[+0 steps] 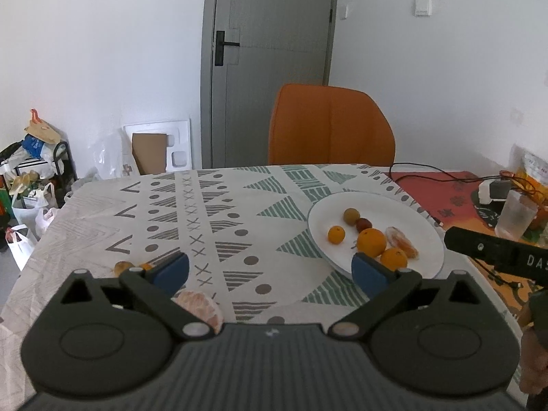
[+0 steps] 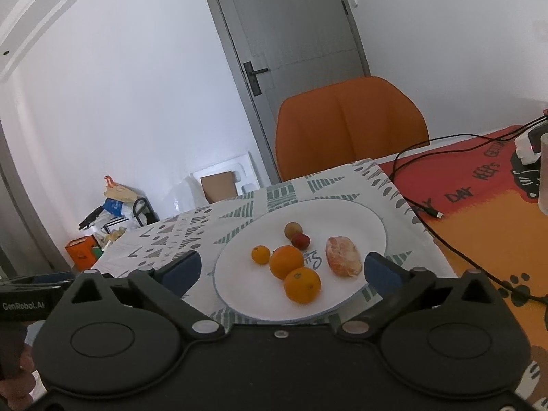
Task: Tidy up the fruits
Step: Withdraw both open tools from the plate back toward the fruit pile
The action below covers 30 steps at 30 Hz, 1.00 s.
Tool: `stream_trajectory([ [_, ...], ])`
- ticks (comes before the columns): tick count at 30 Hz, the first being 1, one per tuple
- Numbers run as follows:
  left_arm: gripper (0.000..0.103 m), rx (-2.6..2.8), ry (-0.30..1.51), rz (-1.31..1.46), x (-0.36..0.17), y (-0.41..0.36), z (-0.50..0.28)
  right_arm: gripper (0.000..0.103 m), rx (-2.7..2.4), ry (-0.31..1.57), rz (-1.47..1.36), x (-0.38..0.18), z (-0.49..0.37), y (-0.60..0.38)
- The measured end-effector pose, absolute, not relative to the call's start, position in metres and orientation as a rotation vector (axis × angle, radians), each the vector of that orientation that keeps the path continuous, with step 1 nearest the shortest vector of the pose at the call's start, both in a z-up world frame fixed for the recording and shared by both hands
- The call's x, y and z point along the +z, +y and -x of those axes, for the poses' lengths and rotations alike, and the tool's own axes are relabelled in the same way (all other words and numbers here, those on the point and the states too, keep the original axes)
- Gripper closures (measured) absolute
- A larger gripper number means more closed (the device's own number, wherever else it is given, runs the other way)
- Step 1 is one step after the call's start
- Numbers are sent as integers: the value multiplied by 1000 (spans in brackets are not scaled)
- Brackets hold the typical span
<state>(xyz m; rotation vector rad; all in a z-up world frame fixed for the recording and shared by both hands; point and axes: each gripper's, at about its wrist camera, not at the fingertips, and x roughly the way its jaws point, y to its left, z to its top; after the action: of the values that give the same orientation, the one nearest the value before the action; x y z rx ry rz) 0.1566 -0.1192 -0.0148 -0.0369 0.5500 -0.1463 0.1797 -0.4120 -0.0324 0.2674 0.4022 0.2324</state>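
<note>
Patterned cloth covers the table (image 1: 212,205); both tongs, left (image 1: 270,272) and right (image 2: 282,270), gape released. Soft peeled mandarin (image 1: 200,306), lower left, bruises easily: grip its sides gently, toward the white round plate (image 2: 342,212).

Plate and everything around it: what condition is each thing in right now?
Plate: holds six fruits.
Peeled mandarin: skinless, on the plate.
Second peeled mandarin: on the tablecloth, off the plate.
Left tool: open, empty.
Right tool: open, empty.
Door: closed.
</note>
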Motion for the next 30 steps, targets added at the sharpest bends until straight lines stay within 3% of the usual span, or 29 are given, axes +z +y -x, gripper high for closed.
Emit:
stream_trajectory([
  [30,0,-42,518,136,-12,-48,-69,0,346,372,-155,-16,-130,-356],
])
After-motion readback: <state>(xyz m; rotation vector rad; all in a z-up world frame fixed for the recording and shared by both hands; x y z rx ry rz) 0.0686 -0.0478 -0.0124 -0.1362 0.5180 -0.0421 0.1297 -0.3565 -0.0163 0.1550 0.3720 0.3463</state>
